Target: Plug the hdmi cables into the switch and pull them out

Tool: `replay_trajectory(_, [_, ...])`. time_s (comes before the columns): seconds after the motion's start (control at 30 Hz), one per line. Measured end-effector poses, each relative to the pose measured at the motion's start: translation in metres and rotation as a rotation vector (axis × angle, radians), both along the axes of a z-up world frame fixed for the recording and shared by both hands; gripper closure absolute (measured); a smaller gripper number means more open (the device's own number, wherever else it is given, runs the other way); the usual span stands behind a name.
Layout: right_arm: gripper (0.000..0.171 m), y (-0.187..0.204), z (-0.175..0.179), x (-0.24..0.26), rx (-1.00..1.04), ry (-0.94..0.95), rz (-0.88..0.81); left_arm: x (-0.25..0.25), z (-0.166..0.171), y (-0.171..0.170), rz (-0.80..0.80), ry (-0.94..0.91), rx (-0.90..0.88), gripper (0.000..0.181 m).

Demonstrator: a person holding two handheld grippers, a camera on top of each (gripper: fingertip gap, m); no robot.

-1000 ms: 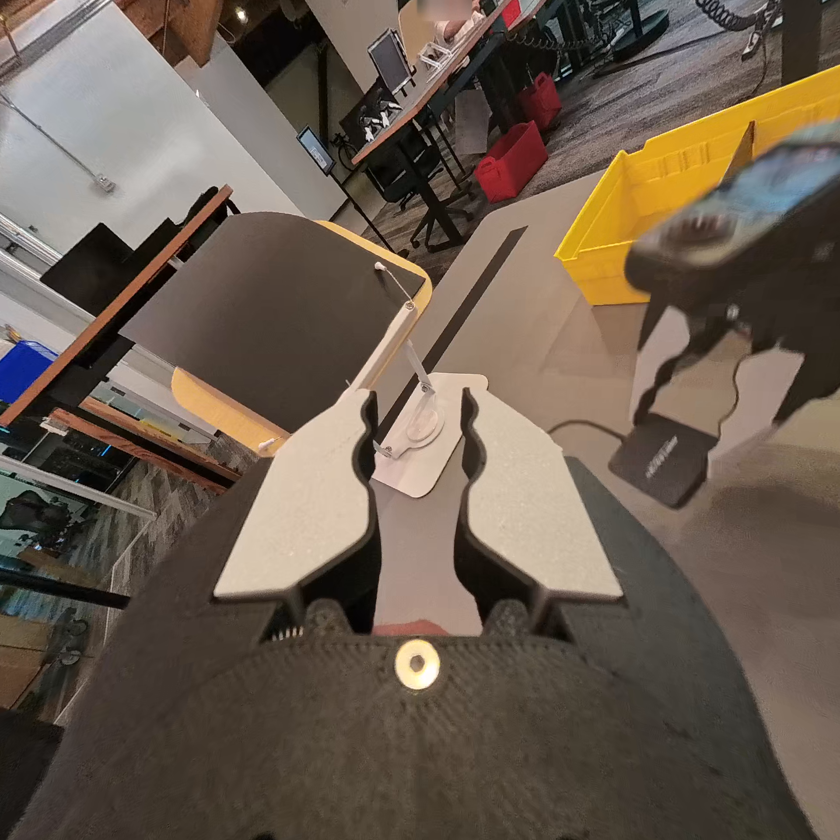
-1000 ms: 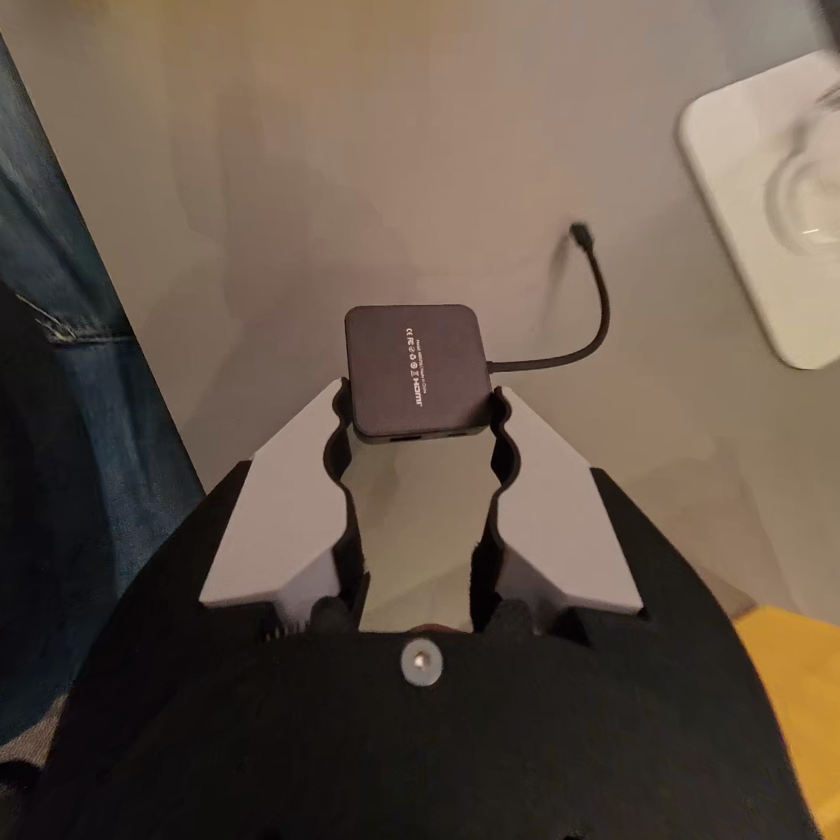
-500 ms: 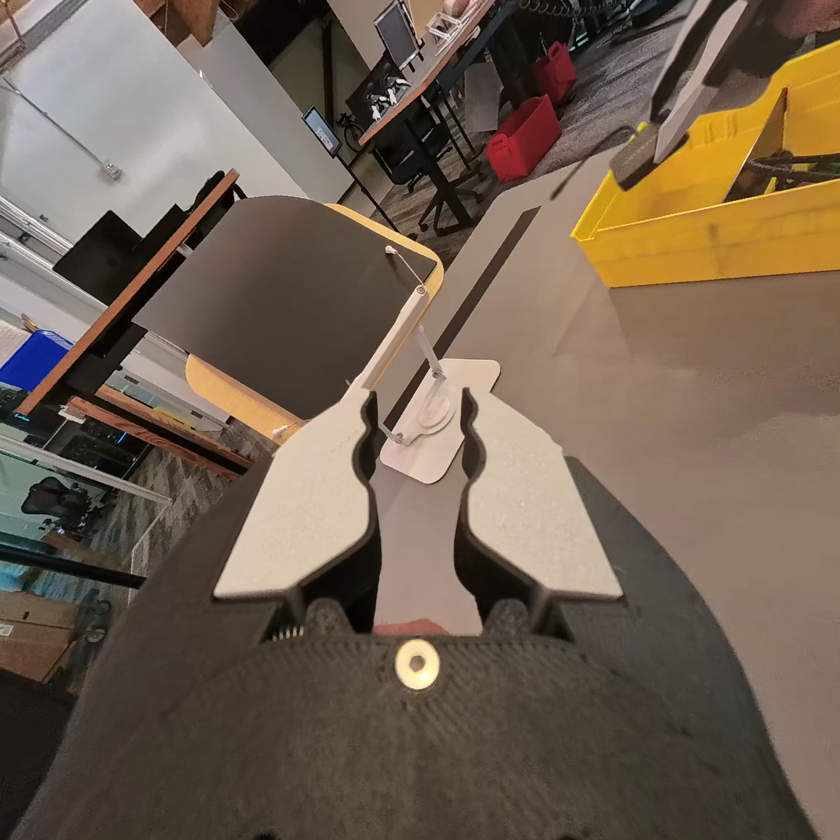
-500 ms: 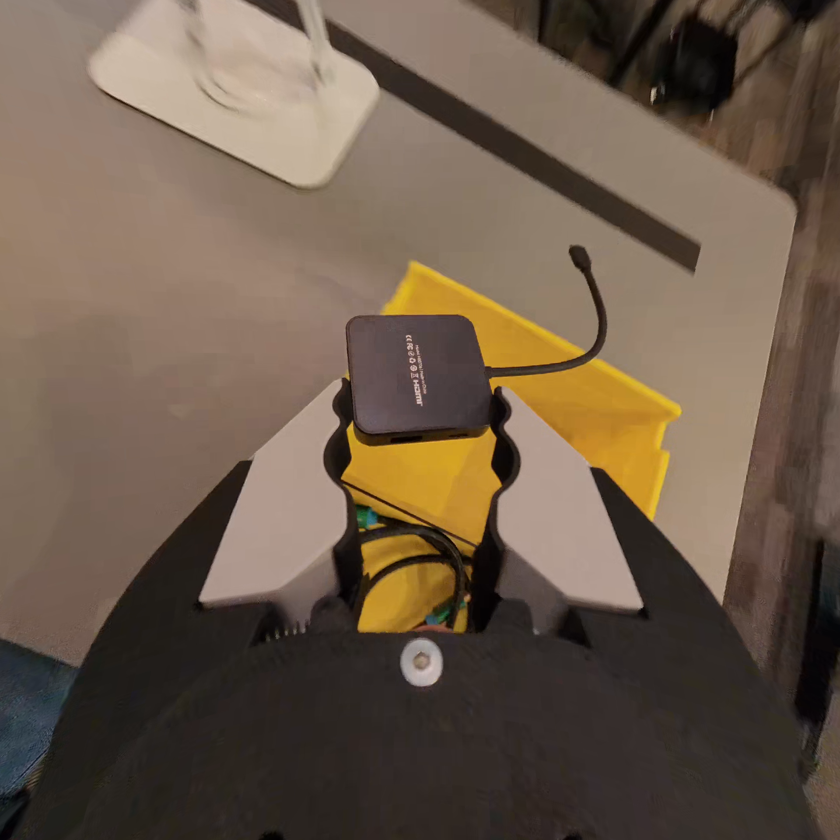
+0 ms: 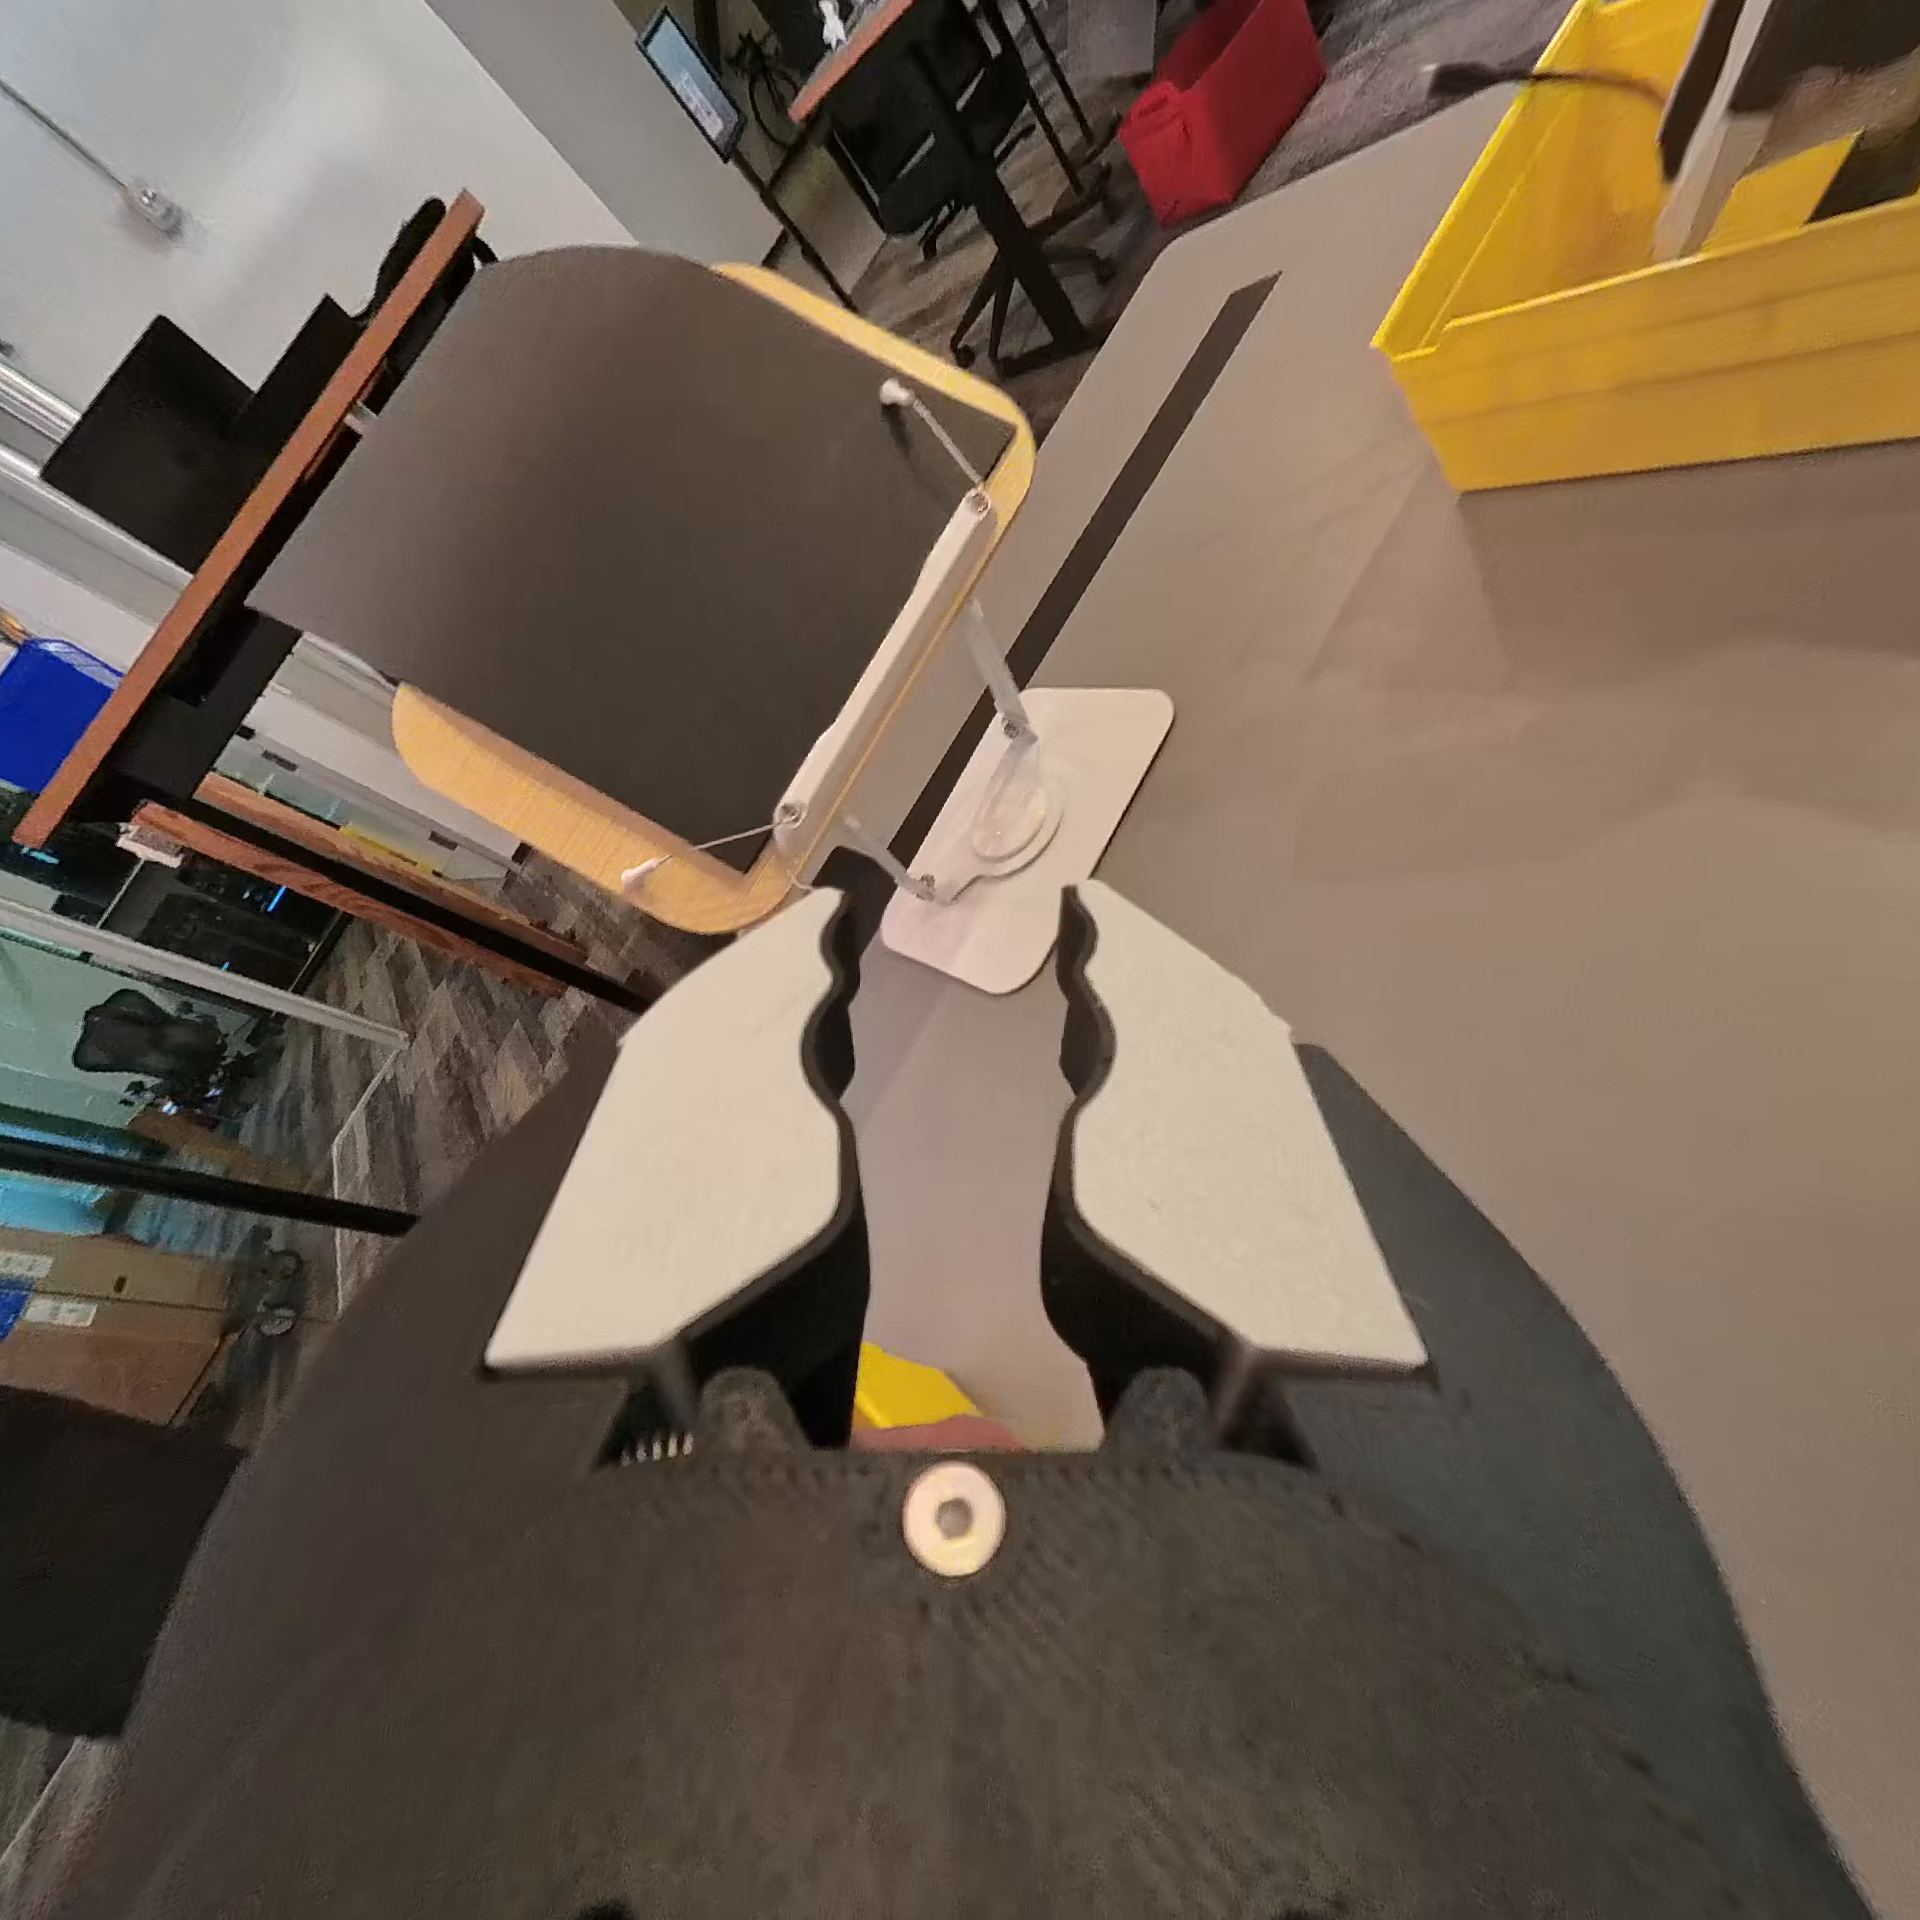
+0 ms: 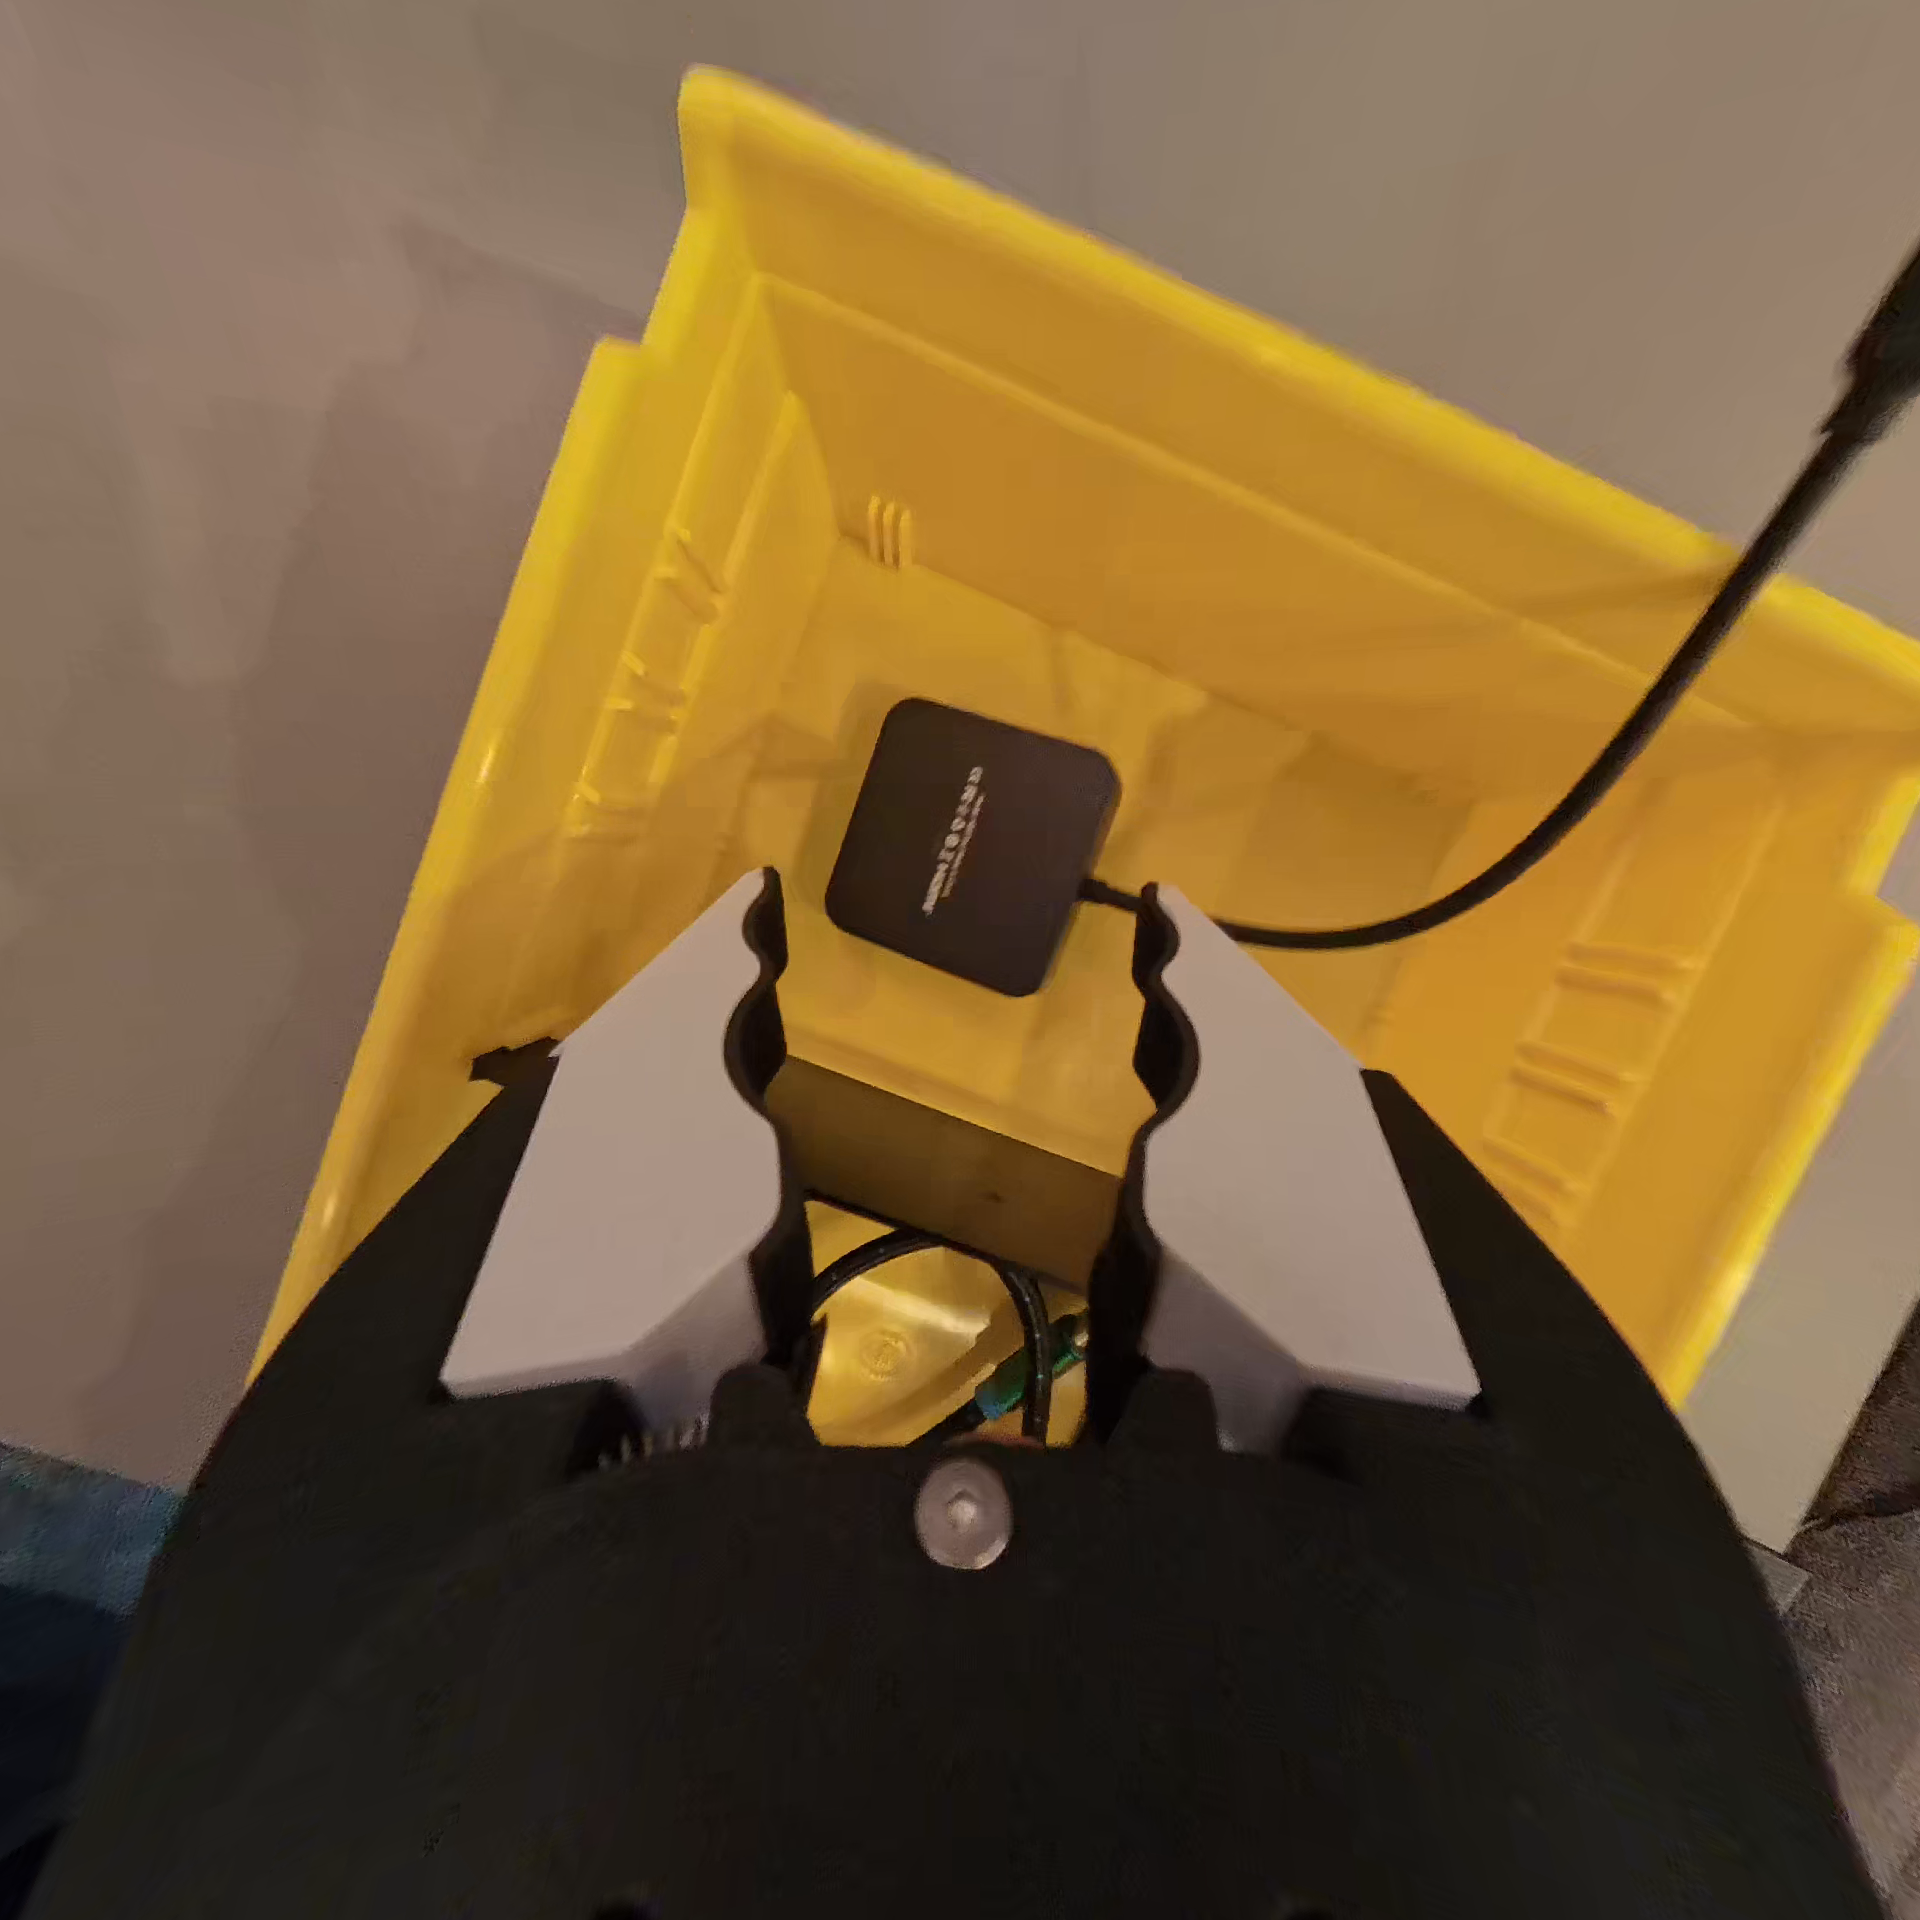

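Observation:
The black square switch [image 6: 971, 847] lies free inside the yellow bin [image 6: 935, 229], turned at an angle, just past my right gripper's fingertips. Its black cable [image 6: 1662, 707] arcs up and out to the upper right. My right gripper [image 6: 956, 894] is open above the bin and holds nothing. Coiled black cables with green ends [image 6: 1029, 1320] lie in the bin's nearer compartment, behind a brown divider [image 6: 935, 1164]. My left gripper [image 5: 956, 914] is open and empty, low over the grey table. The right gripper [image 5: 1714, 156] shows over the yellow bin [image 5: 1662, 343] in the left wrist view.
A white stand base [image 5: 1081, 748] holding a dark board [image 5: 623, 571] sits just ahead of my left gripper. A black stripe [image 5: 1143, 447] runs along the table. Red bins [image 5: 1216, 114] and desks stand on the floor beyond the table's far edge. The grippers' ends are close to 50 cm from one another.
My right gripper lifted the switch off the table, carried it over the yellow bin and let go of it; the switch now lies in the bin. My left gripper stayed nearly still.

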State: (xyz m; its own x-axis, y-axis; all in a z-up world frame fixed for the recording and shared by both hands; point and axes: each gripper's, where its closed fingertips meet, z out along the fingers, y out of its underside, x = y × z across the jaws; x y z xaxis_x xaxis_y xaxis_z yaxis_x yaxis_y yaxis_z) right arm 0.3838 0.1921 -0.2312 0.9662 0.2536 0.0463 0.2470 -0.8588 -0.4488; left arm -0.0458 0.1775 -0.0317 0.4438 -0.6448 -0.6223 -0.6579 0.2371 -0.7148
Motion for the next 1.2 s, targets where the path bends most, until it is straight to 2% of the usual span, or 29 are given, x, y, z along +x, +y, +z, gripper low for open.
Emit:
replay_trajectory(0.13, [0.107, -0.002, 0.039, -0.014, 0.116, -0.035, 0.026, -0.029, 0.006, 0.019, 0.082, 0.022, 0.005, 0.142])
replay_trajectory(0.27, [0.11, -0.01, 0.088, -0.059, 0.265, -0.028, 0.12, -0.077, 0.012, 0.044, 0.201, 0.023, -0.01, 0.141])
replay_trajectory(0.37, [0.114, -0.019, 0.116, -0.106, 0.358, -0.018, 0.215, -0.114, -0.003, 0.059, 0.267, 0.073, -0.11, 0.139])
replay_trajectory(0.47, [0.117, -0.03, 0.129, -0.165, 0.405, 0.016, 0.349, -0.148, -0.024, 0.071, 0.337, 0.117, -0.207, 0.139])
replay_trajectory(0.63, [0.117, -0.051, 0.132, -0.258, 0.41, 0.1, 0.561, -0.174, -0.078, 0.08, 0.334, 0.138, -0.442, 0.136])
replay_trajectory(0.83, [0.118, -0.067, 0.112, -0.325, 0.371, 0.11, 0.709, -0.214, -0.155, 0.088, 0.423, 0.397, -0.574, 0.115])
replay_trajectory(1.0, [0.118, -0.076, 0.094, -0.35, 0.339, 0.094, 0.776, -0.215, -0.188, 0.097, 0.415, 0.313, -0.67, 0.107])
replay_trajectory(1.2, [0.12, -0.081, 0.078, -0.364, 0.319, 0.088, 0.82, -0.213, -0.206, 0.101, 0.39, 0.157, -0.785, 0.118])
